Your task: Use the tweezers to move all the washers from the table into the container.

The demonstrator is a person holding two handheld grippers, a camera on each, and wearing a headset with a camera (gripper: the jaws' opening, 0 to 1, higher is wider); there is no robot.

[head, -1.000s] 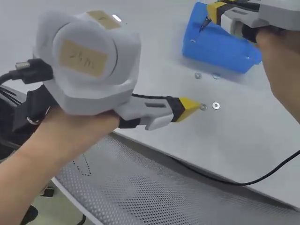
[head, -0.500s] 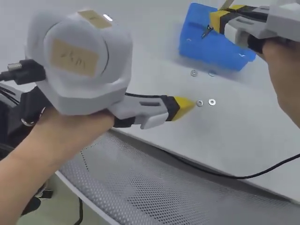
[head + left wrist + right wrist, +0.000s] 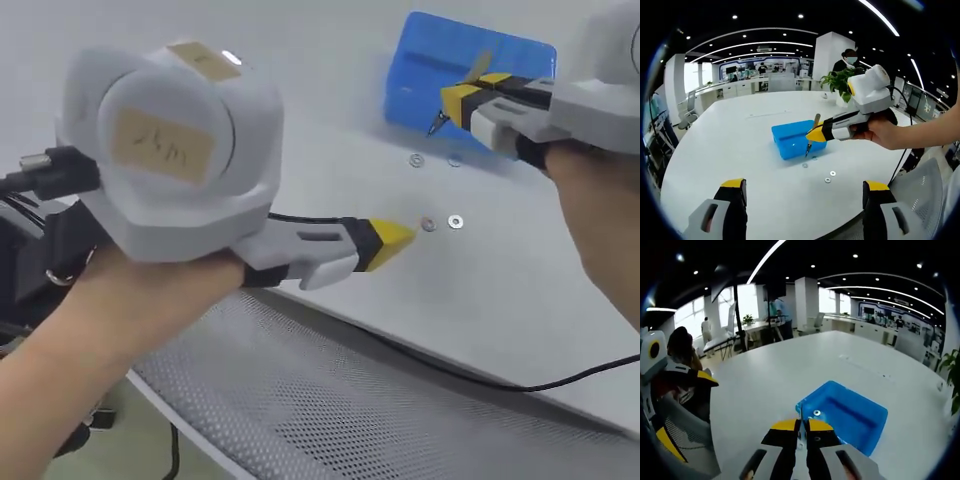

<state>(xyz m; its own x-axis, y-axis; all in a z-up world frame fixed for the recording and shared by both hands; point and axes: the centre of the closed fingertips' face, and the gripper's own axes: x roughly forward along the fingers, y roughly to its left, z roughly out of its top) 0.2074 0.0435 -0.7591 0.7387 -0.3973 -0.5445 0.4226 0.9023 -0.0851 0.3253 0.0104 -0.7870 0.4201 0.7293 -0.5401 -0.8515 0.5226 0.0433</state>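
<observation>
Four small washers lie on the white table [image 3: 520, 290]: two [image 3: 416, 160] [image 3: 455, 160] just in front of the blue container [image 3: 470, 60], two more [image 3: 428, 225] [image 3: 456, 221] nearer me. My right gripper [image 3: 458, 100] is shut on the tweezers [image 3: 438, 120], whose tip hangs above the container's near edge, just beyond the far washers. In the right gripper view the tweezers [image 3: 800, 415] point at the container [image 3: 850, 415], and a washer [image 3: 816, 413] shows in its near corner. My left gripper [image 3: 804, 185] stands open, its yellow tip [image 3: 393, 238] just left of the near washers.
A black cable [image 3: 480, 375] runs over the table's near edge, above a perforated grey chair seat [image 3: 330, 410]. People stand and sit in the background [image 3: 845, 60]; a potted plant [image 3: 835, 82] stands behind the table.
My right gripper with the tweezers has come down and toward me, from over the container to its near edge. The left gripper has hardly moved.
</observation>
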